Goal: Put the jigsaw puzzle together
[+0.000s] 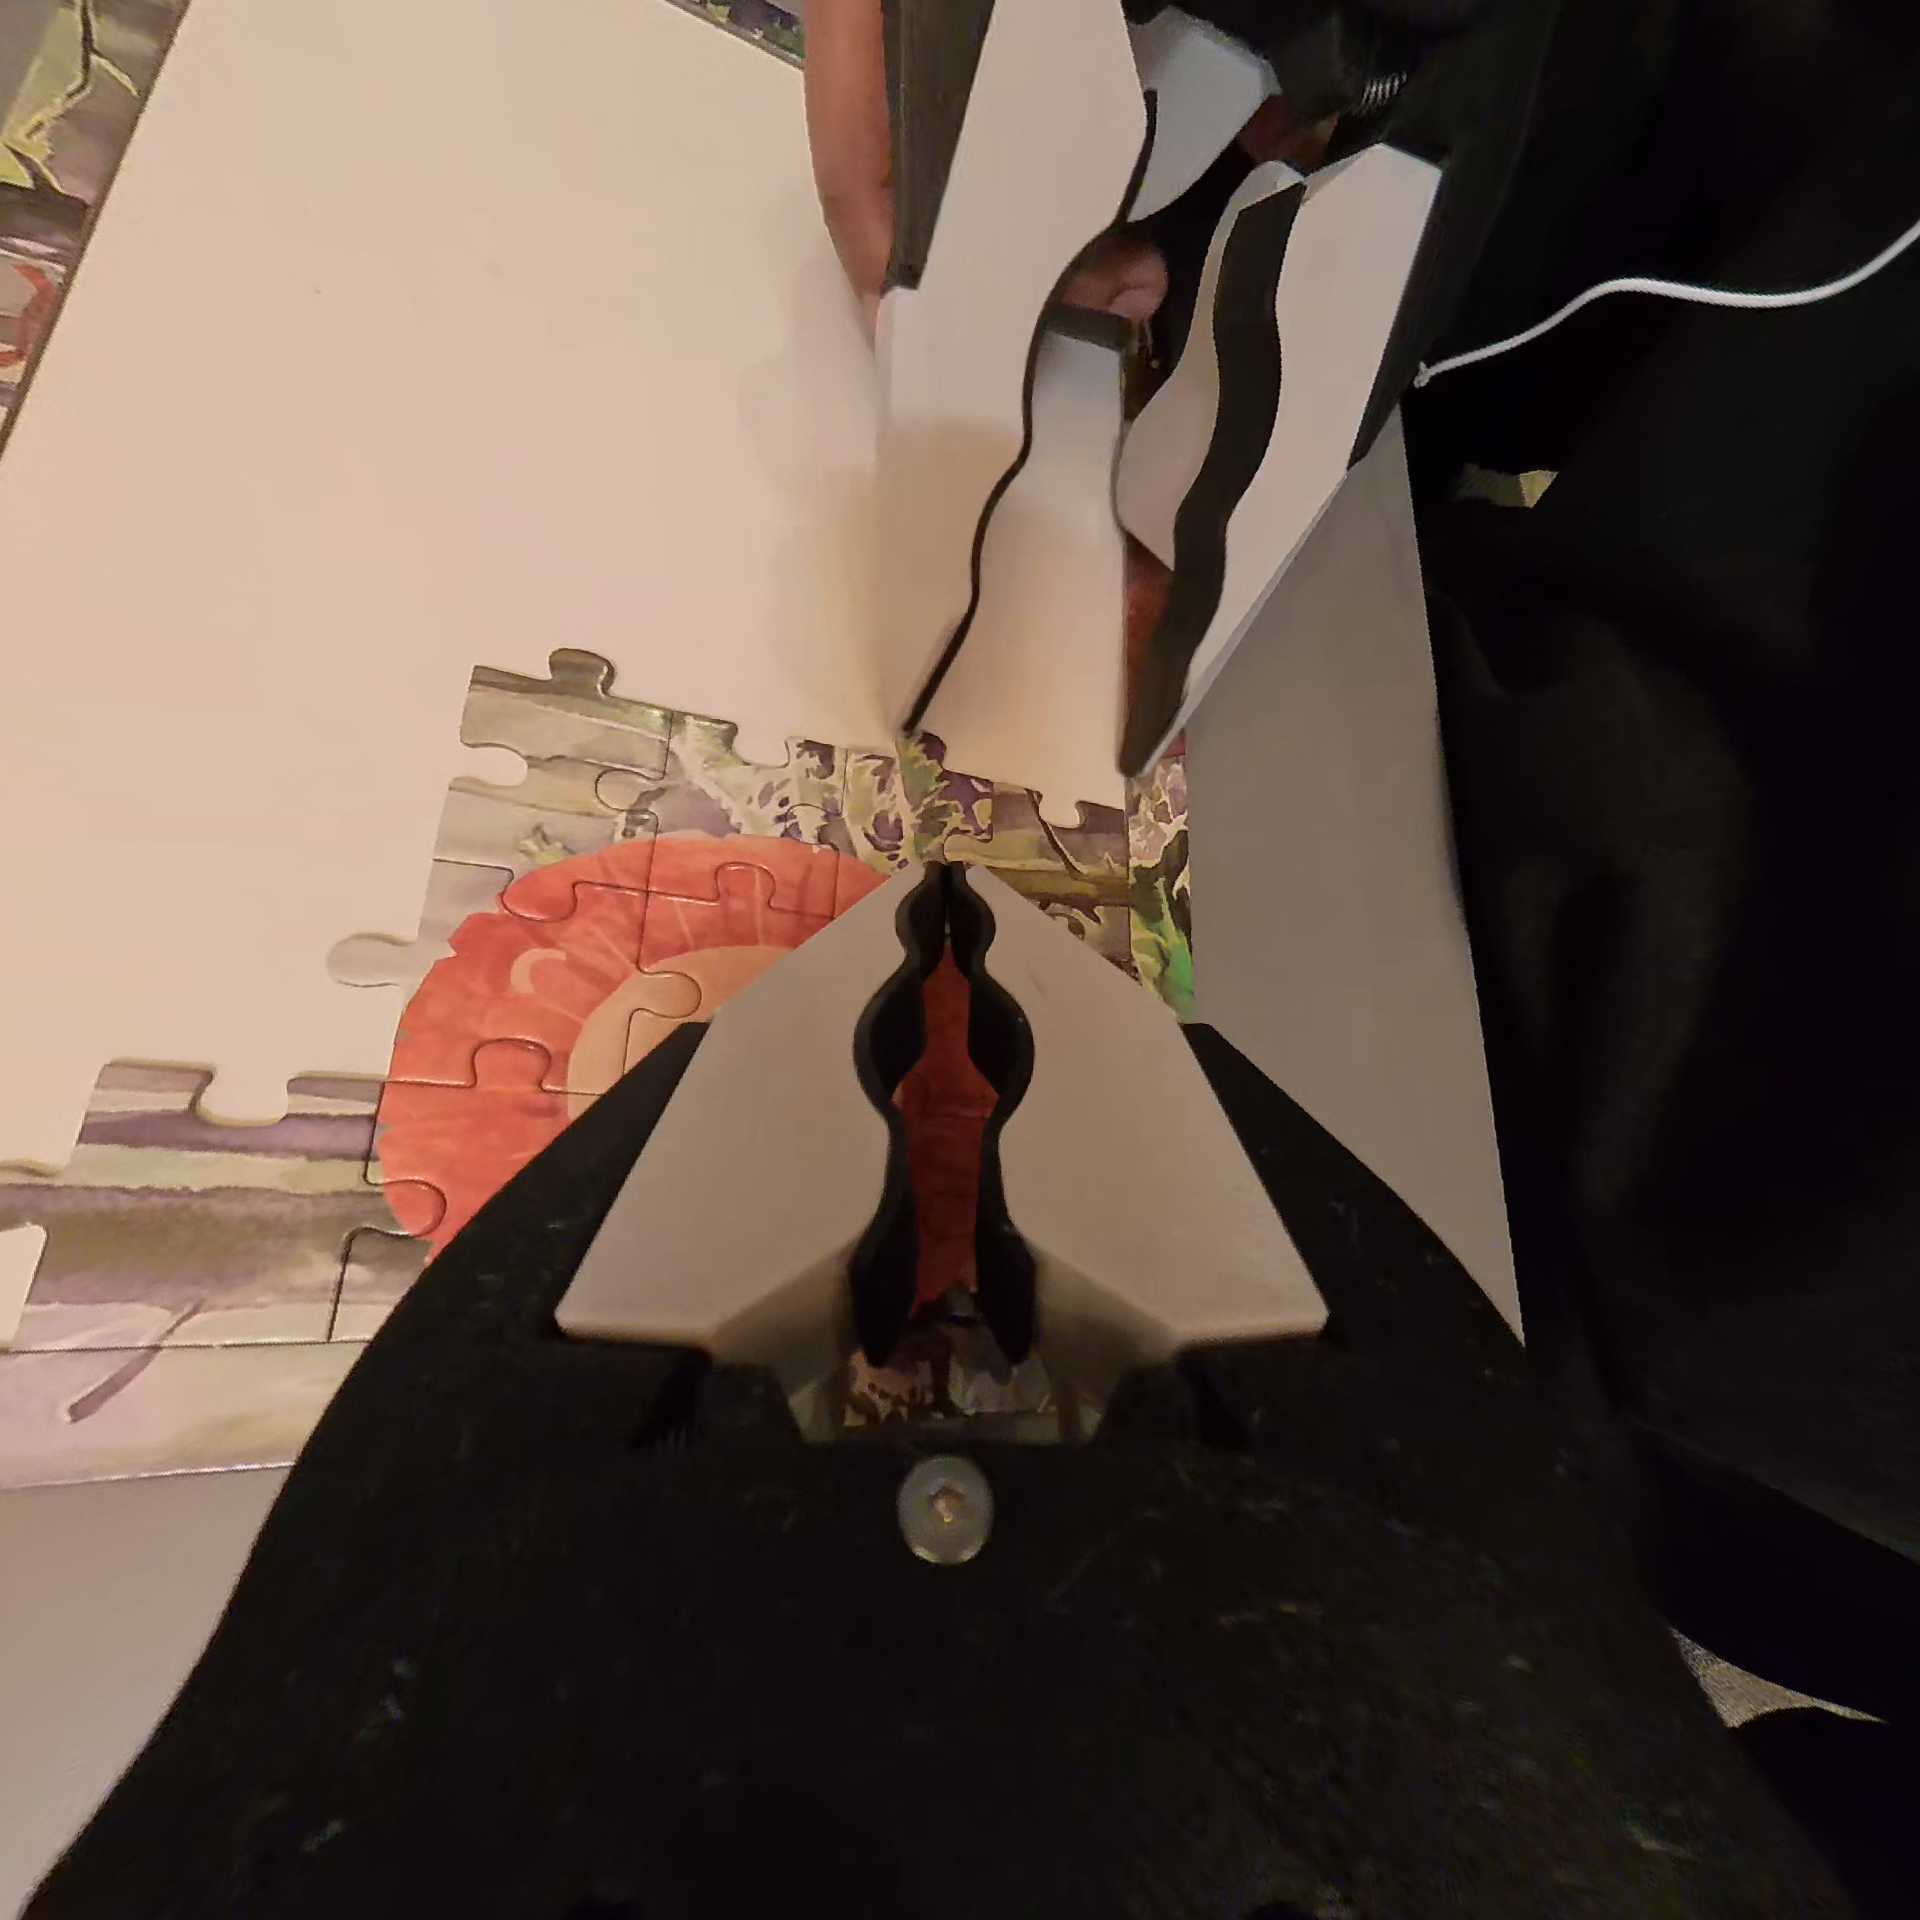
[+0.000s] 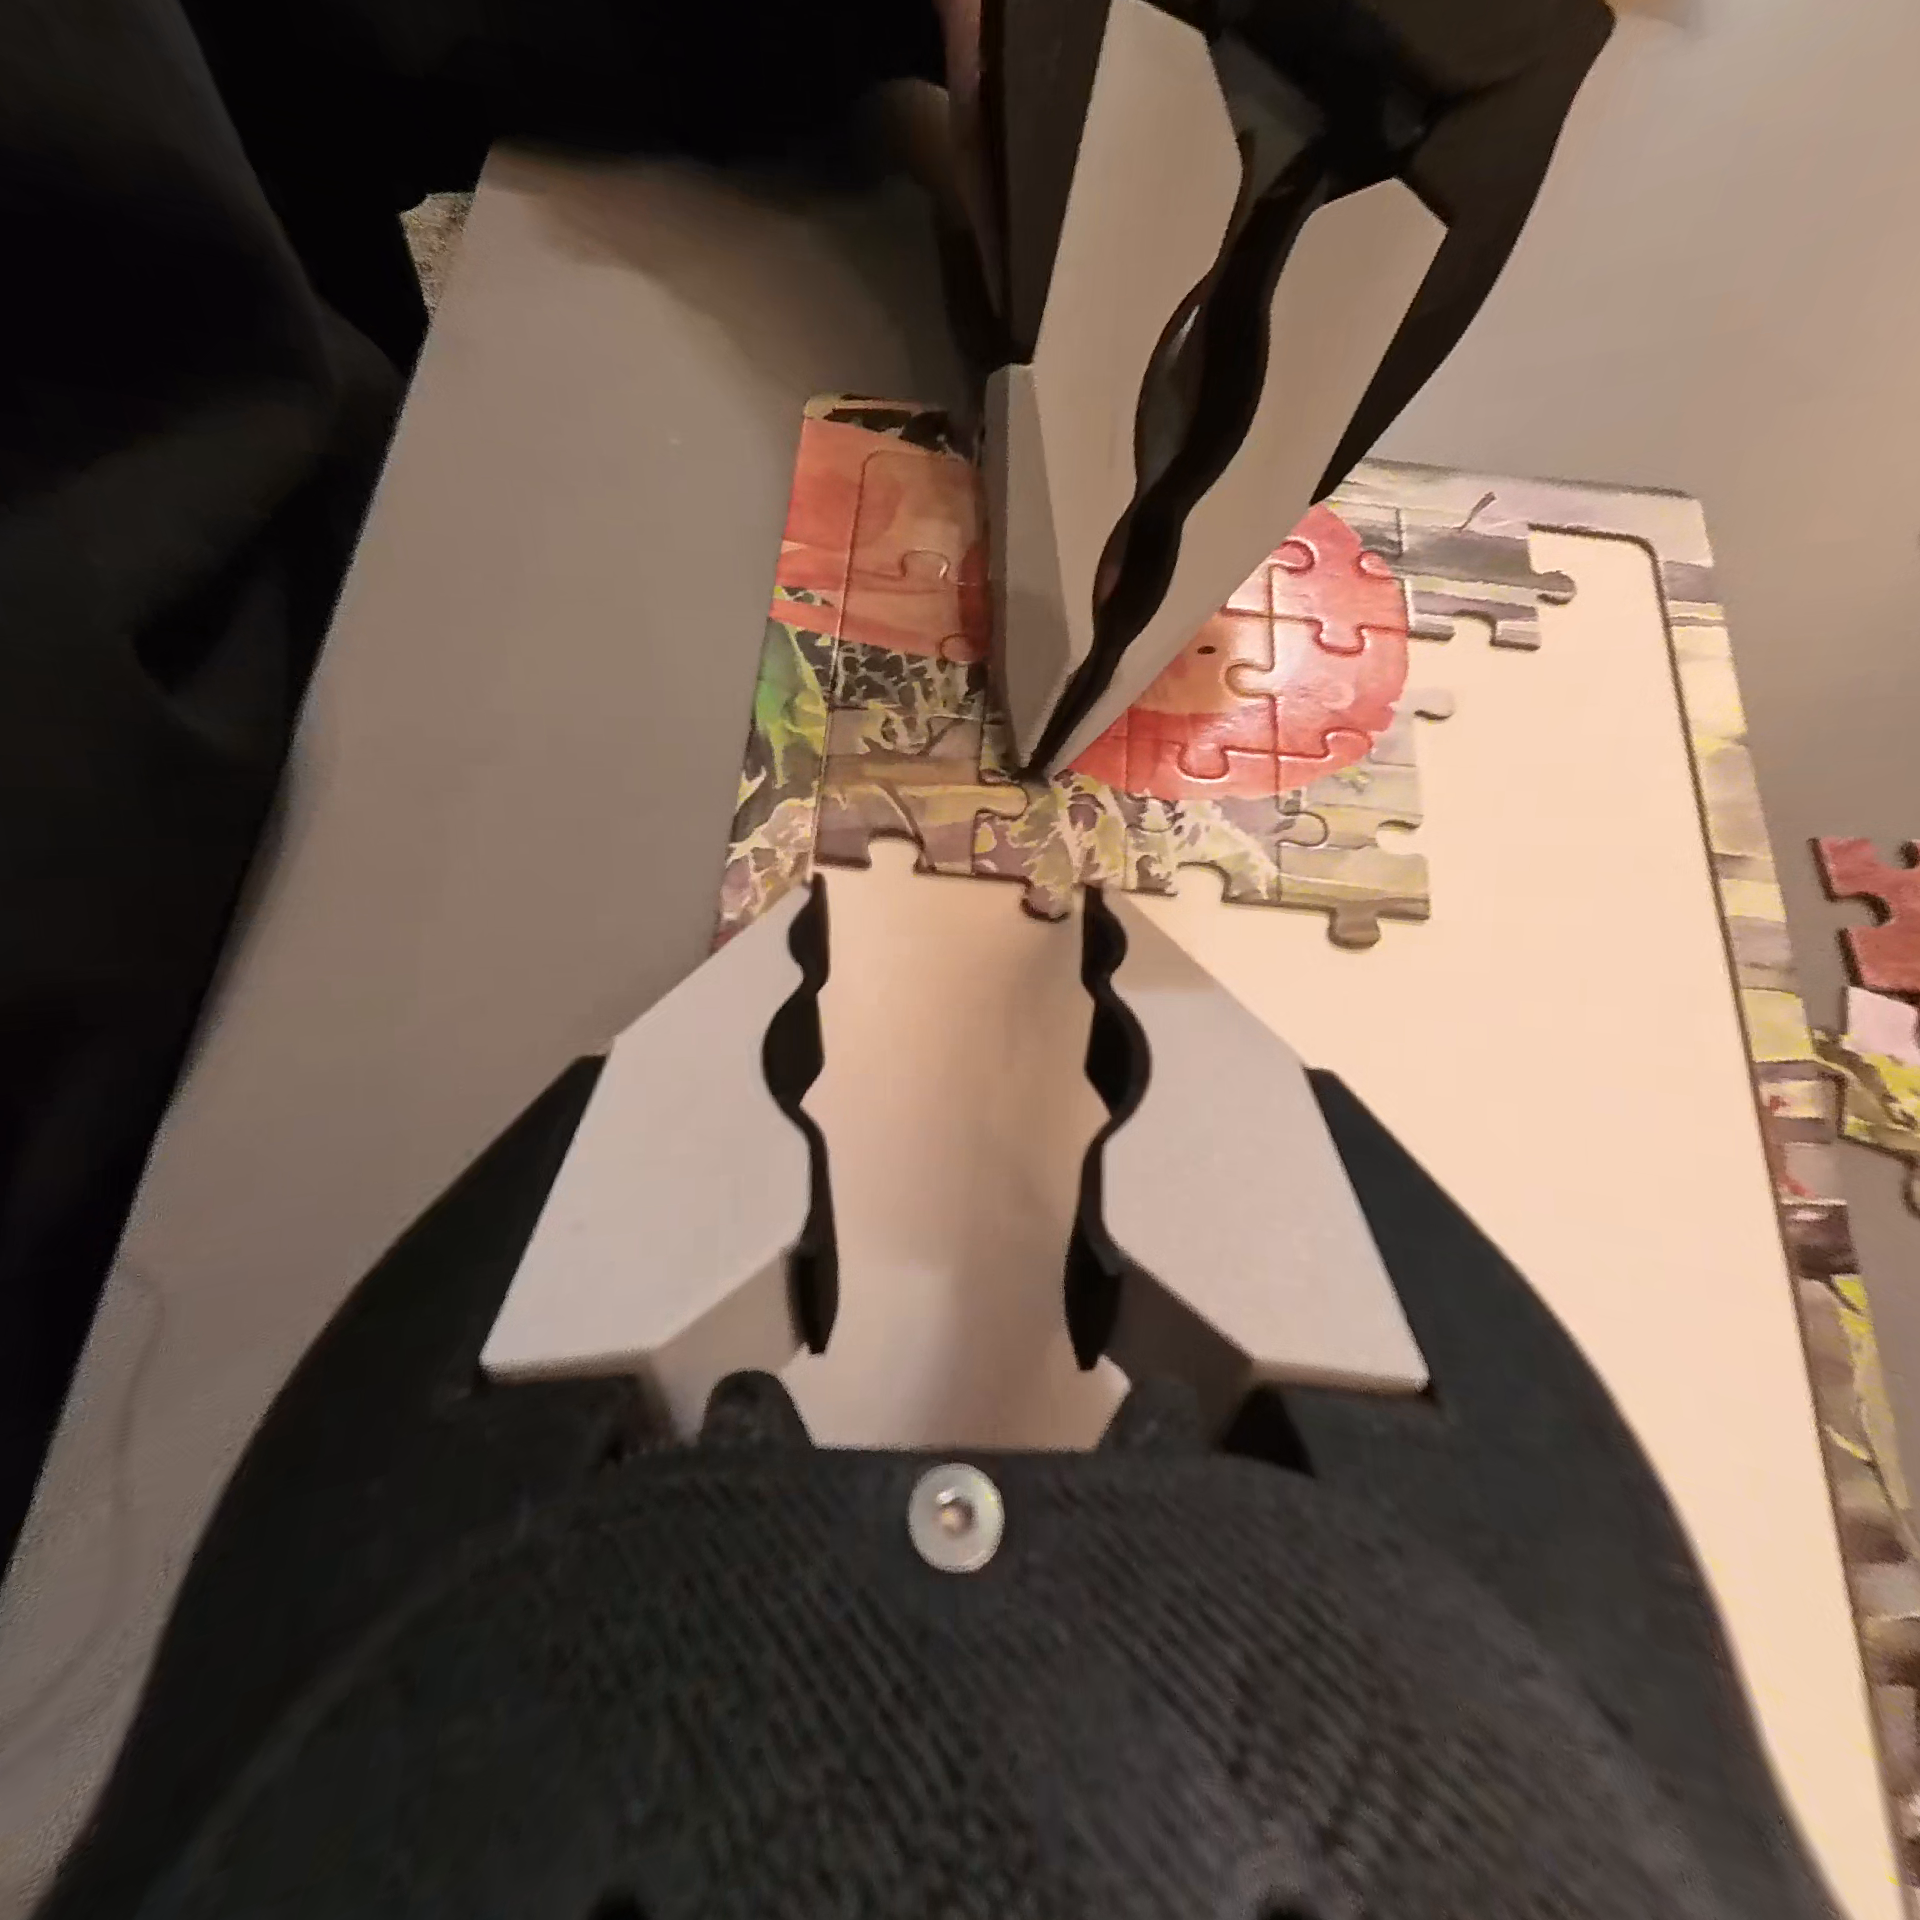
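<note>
Puzzle: partly assembled cardboard jigsaw puzzle (image 2: 1226,727), printed with an orange-red disc and green-purple foliage; it lies in the near corner of its tray, and most of the tray floor is bare.
Tray: flat cream puzzle tray (image 2: 1507,1039) with a printed border rim, resting on a grey table (image 2: 582,644).
Loose pieces: a few unplaced pieces (image 2: 1870,904) lie on the table just outside the tray rim, at the right edge of the right wrist view.
Left gripper: the left gripper (image 1: 948,878) has its black wavy pads pressed together at the tips with no piece visible between them; the tips rest on or just above the foliage pieces beside the disc.
Right gripper: the right gripper (image 2: 951,899) has its fingers spread apart and empty, the tips just beside the assembled block's open tabbed edge, over bare tray floor.
Step (judgement): the left tip appears to be seating a piece while the right stands by.
Risk: uneven downward pressure from the left tip could pop neighbouring joints or tilt a piece out of its socket.
Risk: the right fingers sit close to the free edge; a sideways move could shove the unanchored block across the tray.
</note>
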Demonstrator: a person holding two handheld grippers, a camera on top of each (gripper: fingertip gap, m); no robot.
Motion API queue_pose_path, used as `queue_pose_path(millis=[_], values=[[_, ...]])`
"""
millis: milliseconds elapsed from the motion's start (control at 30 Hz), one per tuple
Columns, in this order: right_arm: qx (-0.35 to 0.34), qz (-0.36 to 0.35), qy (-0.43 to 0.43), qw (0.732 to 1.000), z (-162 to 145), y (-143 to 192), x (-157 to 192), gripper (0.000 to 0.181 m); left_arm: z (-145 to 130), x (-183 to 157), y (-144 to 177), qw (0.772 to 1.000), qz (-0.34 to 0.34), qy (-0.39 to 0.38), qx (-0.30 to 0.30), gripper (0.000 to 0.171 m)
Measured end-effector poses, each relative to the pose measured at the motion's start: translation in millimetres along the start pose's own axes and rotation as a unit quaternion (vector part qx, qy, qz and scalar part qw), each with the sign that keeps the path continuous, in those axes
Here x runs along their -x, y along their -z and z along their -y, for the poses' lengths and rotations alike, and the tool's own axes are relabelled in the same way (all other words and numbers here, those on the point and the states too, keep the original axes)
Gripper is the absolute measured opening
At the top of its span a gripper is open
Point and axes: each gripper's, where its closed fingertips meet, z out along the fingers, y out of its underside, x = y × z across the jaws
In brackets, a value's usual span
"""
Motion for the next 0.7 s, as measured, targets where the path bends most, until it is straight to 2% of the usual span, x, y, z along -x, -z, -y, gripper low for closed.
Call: queue_pose_path(millis=[233, 500, 700], values=[[-0.007, -0.043, 0.051, 0.998, 5, -1, -7, 0.048, 0, 0, 0, 1.0, 0.001, 0.002, -0.001, 0.0], [-0.012, -0.056, 0.053, 0.997, 6, -2, -10, 0.052, 0, 0, 0, 1.0, 0.002, 0.005, -0.001, 0.0], [-0.017, -0.074, 0.066, 0.995, 9, -3, -13, 0.047, 0, 0, 0, 1.0, 0.003, 0.005, -0.001, 0.0]])
